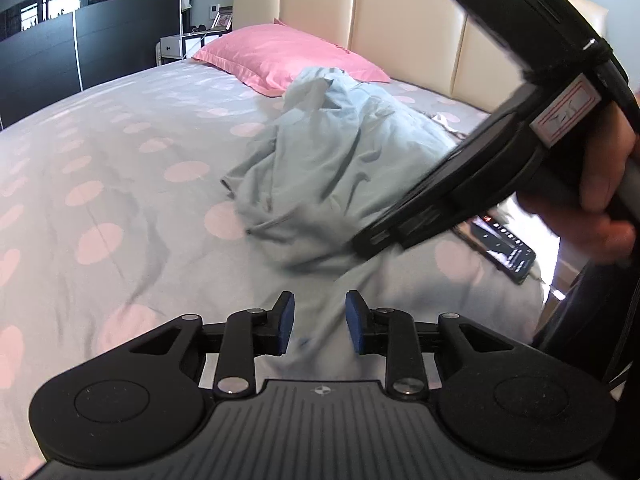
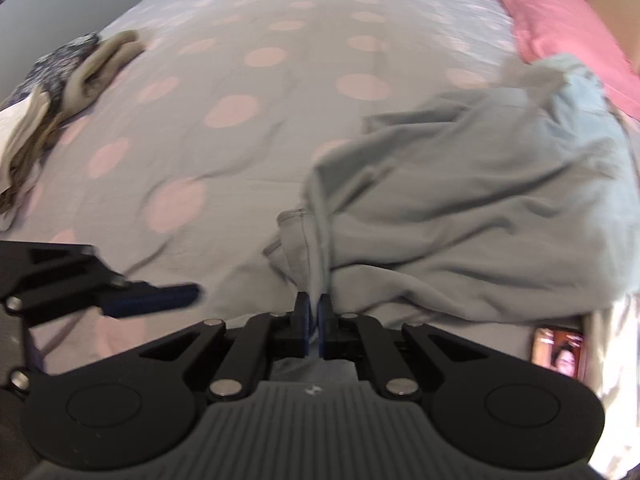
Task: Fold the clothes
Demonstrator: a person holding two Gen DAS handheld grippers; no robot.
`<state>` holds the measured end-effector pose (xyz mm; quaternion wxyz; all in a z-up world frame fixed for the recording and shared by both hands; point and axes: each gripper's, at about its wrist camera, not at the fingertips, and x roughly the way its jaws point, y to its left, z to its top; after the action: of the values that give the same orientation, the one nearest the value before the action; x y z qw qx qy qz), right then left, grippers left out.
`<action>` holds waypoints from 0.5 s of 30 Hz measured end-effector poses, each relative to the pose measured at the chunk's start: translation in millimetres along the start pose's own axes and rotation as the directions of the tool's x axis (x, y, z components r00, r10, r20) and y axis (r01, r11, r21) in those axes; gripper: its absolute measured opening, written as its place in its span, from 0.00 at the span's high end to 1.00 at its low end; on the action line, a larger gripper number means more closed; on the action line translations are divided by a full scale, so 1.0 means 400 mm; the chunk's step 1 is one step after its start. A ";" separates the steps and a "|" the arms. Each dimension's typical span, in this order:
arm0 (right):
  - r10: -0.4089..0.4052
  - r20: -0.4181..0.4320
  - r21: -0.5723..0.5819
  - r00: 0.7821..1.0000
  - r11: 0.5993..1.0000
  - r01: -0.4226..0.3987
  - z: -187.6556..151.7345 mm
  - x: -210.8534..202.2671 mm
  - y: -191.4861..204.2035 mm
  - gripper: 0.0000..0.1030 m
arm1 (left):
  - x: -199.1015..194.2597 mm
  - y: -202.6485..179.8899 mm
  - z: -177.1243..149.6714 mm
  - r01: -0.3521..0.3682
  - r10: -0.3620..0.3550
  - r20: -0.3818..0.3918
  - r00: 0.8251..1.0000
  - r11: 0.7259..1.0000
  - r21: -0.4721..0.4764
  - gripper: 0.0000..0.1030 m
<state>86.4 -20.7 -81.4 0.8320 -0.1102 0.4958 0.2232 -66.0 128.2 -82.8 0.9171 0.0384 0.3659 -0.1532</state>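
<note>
A crumpled pale blue-grey garment (image 1: 332, 160) lies on the bed, near the pink pillow; it fills the right half of the right wrist view (image 2: 472, 200). My right gripper (image 2: 314, 316) is shut on a bunched edge of this garment, near the bed's front edge. In the left wrist view its black body (image 1: 500, 152) reaches in from the right, held by a hand. My left gripper (image 1: 320, 320) is open and empty, just above the sheet, short of the garment. One of its blue fingertips (image 2: 160, 298) shows at the left of the right wrist view.
The bed (image 1: 120, 184) has a grey sheet with pink dots. A pink pillow (image 1: 288, 56) lies by the cream headboard (image 1: 400, 20). A pile of other clothes (image 2: 52, 92) sits at the far left. A phone (image 1: 504, 248) lies near the bed's right edge.
</note>
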 end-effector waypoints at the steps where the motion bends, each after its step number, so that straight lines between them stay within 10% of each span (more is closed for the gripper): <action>1: -0.030 0.000 0.016 1.000 0.999 0.030 0.002 -0.008 -0.024 0.96 | 0.002 0.005 0.004 -0.012 0.012 -0.006 1.000 1.000 0.007 0.75; 15: -0.389 0.029 0.198 0.921 0.905 0.376 0.042 -0.103 -0.426 0.96 | 0.101 0.074 0.166 -0.114 0.116 0.000 0.993 0.973 0.202 0.69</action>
<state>164.6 -174.2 -43.6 0.8825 -0.1184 0.4549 0.0113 14.3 134.0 -63.3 0.9137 0.1529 0.3511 -0.1360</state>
